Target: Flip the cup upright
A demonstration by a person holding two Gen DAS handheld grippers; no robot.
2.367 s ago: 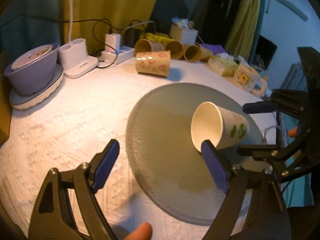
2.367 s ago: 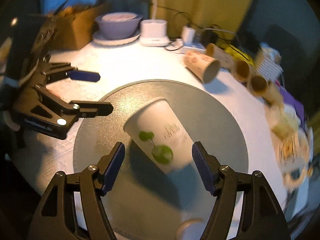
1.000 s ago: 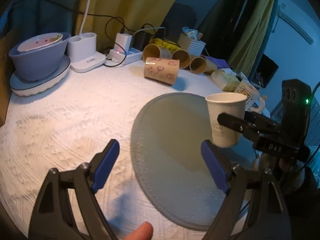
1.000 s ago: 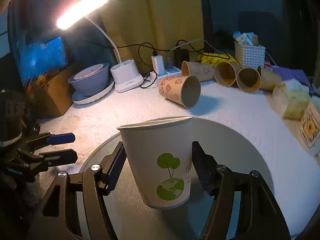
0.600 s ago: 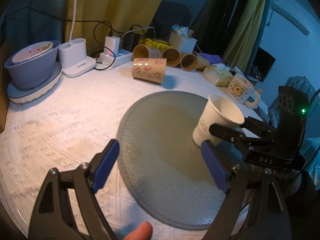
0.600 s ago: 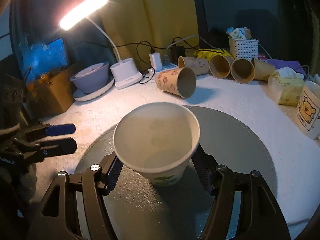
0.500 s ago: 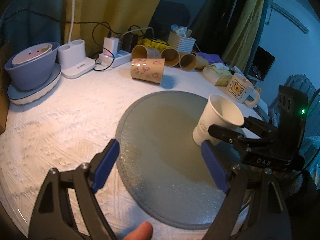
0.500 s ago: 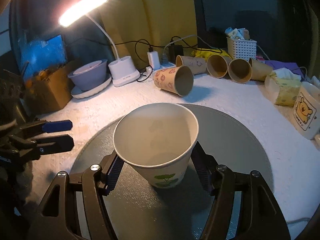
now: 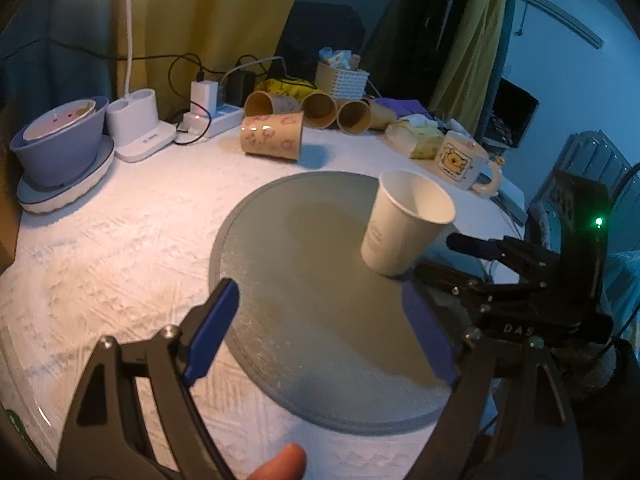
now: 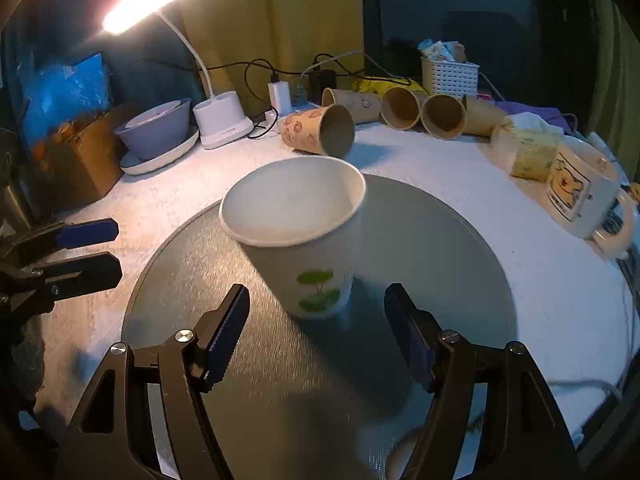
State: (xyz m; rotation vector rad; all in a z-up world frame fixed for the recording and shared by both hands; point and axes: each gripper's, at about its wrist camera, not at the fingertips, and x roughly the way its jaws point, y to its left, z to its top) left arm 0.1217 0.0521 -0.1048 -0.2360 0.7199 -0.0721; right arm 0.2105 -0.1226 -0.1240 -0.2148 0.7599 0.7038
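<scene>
A white paper cup with a green tree print [image 10: 308,240] stands upright, mouth up, on the round grey mat [image 10: 440,264]. It also shows in the left wrist view [image 9: 404,228] near the mat's right side [image 9: 304,280]. My right gripper [image 10: 318,332] is open just behind the cup, its pads clear of the cup's sides. My left gripper [image 9: 328,332] is open and empty over the mat's near edge, well apart from the cup.
A patterned paper cup [image 10: 316,130] lies on its side behind the mat, with several brown cups [image 10: 420,112] behind it. A bear mug [image 10: 580,196] and tissue pack [image 10: 528,152] stand at the right. A purple bowl [image 9: 56,140], lamp base [image 9: 136,128] and power strip stand at the back left.
My right gripper has let go of the cup and drawn back from it. The cup now stands free and upright on the mat. The left gripper stayed open.
</scene>
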